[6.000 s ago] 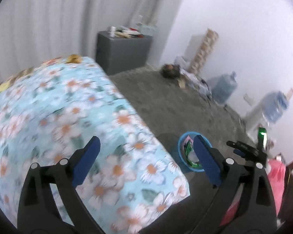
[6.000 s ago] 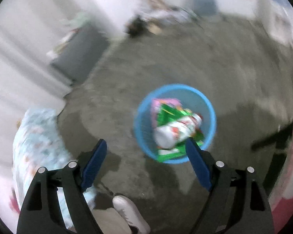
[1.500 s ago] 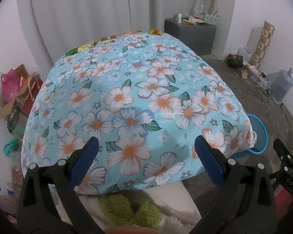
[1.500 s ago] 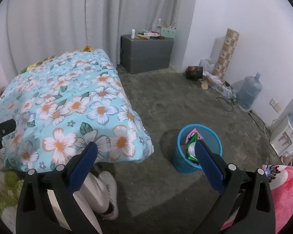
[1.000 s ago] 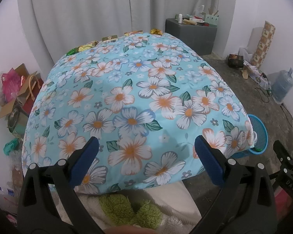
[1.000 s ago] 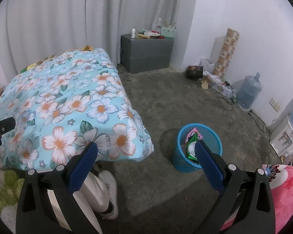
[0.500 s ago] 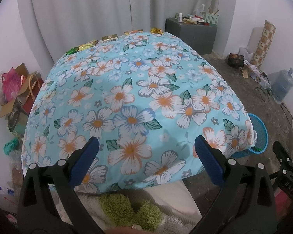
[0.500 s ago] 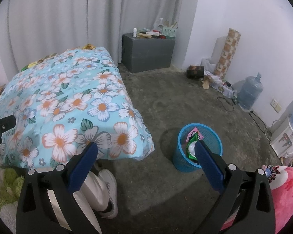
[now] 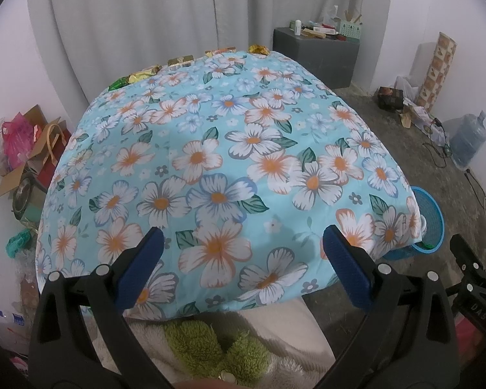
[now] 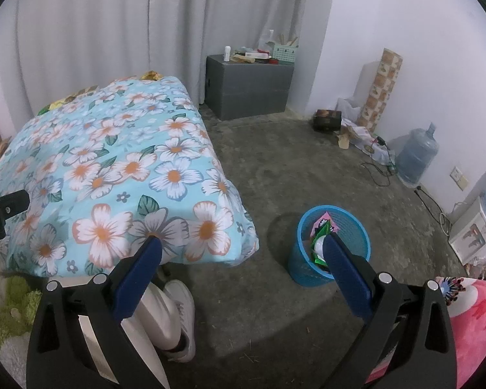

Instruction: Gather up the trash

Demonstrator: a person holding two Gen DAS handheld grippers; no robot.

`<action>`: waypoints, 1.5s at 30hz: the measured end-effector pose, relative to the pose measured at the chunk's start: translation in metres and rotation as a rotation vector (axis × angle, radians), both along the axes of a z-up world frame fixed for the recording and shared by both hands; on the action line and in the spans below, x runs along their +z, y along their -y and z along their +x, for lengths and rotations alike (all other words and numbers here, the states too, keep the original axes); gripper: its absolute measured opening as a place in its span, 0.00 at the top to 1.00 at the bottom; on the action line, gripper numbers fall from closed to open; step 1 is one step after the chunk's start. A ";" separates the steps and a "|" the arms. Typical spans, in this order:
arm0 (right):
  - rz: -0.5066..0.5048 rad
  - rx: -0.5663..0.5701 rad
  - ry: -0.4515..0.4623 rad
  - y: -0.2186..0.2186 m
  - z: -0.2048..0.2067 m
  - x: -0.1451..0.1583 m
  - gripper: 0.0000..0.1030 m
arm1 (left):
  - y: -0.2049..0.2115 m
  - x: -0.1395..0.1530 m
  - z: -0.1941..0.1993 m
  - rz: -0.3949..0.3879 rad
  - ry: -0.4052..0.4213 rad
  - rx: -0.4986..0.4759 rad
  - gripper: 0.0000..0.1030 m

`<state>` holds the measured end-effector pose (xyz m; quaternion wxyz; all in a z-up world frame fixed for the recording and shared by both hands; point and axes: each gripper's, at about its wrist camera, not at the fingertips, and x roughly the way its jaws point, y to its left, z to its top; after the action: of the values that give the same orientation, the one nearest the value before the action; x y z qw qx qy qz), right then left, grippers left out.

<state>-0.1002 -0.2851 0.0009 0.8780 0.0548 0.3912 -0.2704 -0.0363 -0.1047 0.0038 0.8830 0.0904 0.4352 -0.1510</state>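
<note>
Left wrist view: the left claw [image 9: 241,253] is spread wide with nothing between its pads. Over the last second and a half this view has barely shifted; six seconds ago the same camera looked sideways past the table edge toward the bin. The claw now faces the tabletop [image 9: 217,149] squarely, which suggests one drop is finished and the next pick has not begun. The cloth near the claw is bare. The remaining wrappers [image 9: 181,61] lie in a row along the far edge, by the curtain [image 9: 165,9], well apart from the claw. The bin [image 9: 429,217] shows only partly, on the floor past the right corner of the tabletop; its contents are hidden here.

Right wrist view: the right claw [image 10: 243,253] is likewise fully apart and empty. Six seconds ago it hung directly over the bin; it now stands back and higher, beside the table. The bin [image 10: 330,249] stands upright on the floor [image 10: 291,168], just beside the table corner. It holds green and pink packaging and a pale item, partly hidden by the right pad. Wrappers [image 10: 150,75] are visible at the far end of the cloth. Judged progress: partial, with the far row left to collect
</note>
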 end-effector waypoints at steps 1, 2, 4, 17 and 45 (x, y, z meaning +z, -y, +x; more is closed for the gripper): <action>0.000 0.001 0.000 -0.001 0.000 0.000 0.06 | 0.000 0.000 0.000 0.000 -0.001 0.000 0.09; 0.000 0.001 0.000 -0.001 -0.001 0.000 0.06 | 0.001 0.000 0.000 0.000 0.000 0.001 0.09; 0.000 0.001 0.000 -0.001 0.000 0.000 0.06 | 0.000 0.001 0.000 0.000 -0.001 0.001 0.09; -0.001 0.001 0.001 0.000 -0.001 0.001 0.06 | 0.001 -0.001 0.000 0.002 -0.007 -0.002 0.08; 0.002 0.000 0.003 0.000 -0.001 0.002 0.06 | 0.001 -0.001 0.002 0.004 -0.010 -0.004 0.09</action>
<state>-0.1008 -0.2850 0.0032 0.8786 0.0560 0.3901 -0.2699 -0.0346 -0.1061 0.0029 0.8803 0.0920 0.4398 -0.1523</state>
